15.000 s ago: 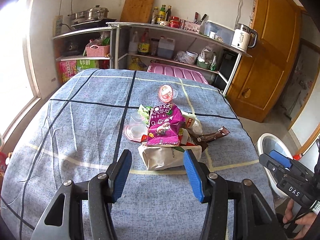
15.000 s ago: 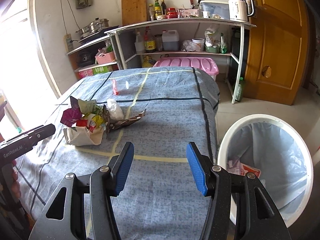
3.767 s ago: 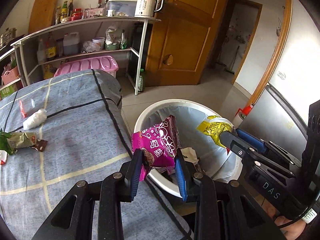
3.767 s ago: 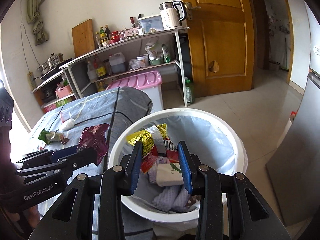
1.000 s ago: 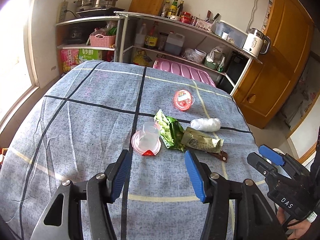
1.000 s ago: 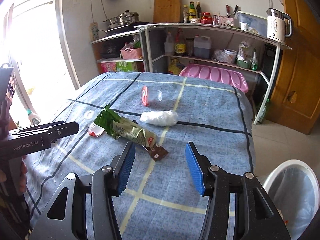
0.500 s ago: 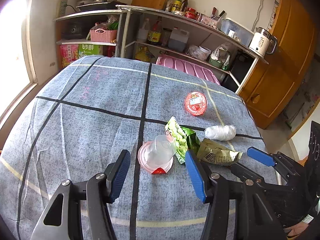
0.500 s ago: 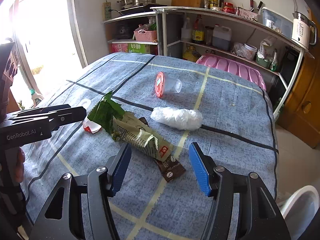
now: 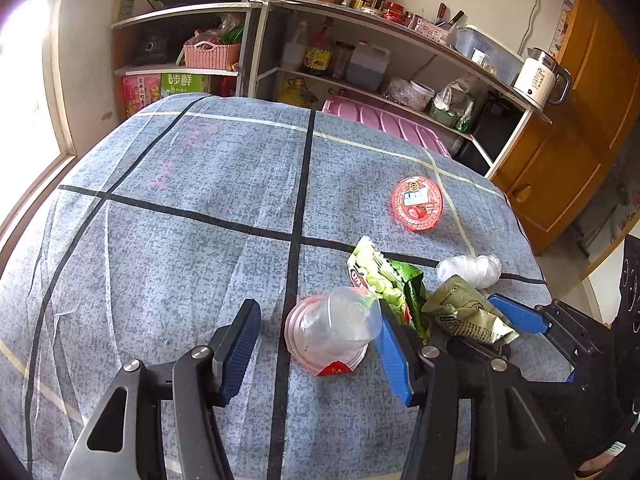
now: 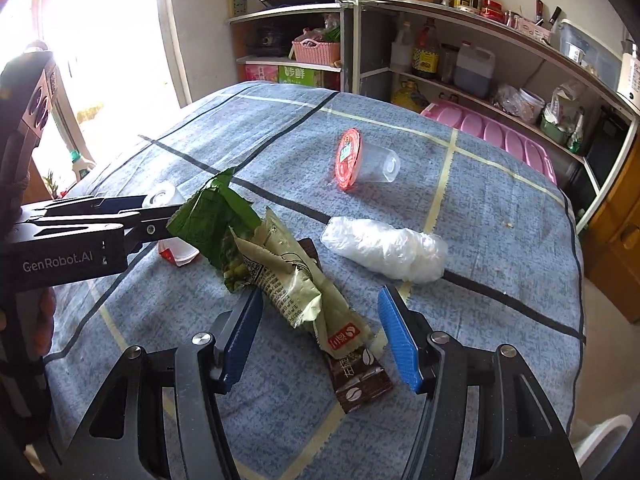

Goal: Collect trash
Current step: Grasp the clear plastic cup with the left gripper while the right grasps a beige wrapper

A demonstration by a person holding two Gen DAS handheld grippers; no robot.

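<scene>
Trash lies on a blue checked tablecloth (image 9: 180,208). My left gripper (image 9: 316,344) is open, its blue fingers on either side of a clear plastic cup (image 9: 332,326) with a red peeled lid. Beside it lie a green snack wrapper (image 9: 384,280) and an olive wrapper (image 9: 464,312). My right gripper (image 10: 320,332) is open around the olive wrapper (image 10: 296,276), above a brown sachet (image 10: 356,376). Further off lie a crumpled clear plastic wad (image 10: 384,248) and a red-lidded cup (image 10: 360,162) on its side.
Kitchen shelves (image 9: 360,52) with bottles, jars and a kettle stand behind the table. A pink crate (image 10: 500,128) sits below them. A wooden door (image 9: 580,128) is at right. The white bin's rim (image 10: 600,436) shows at the lower right.
Both grippers have moved forward and down onto the trash: the left now straddles the clear cup, the right straddles the olive wrapper. Both stay open.
</scene>
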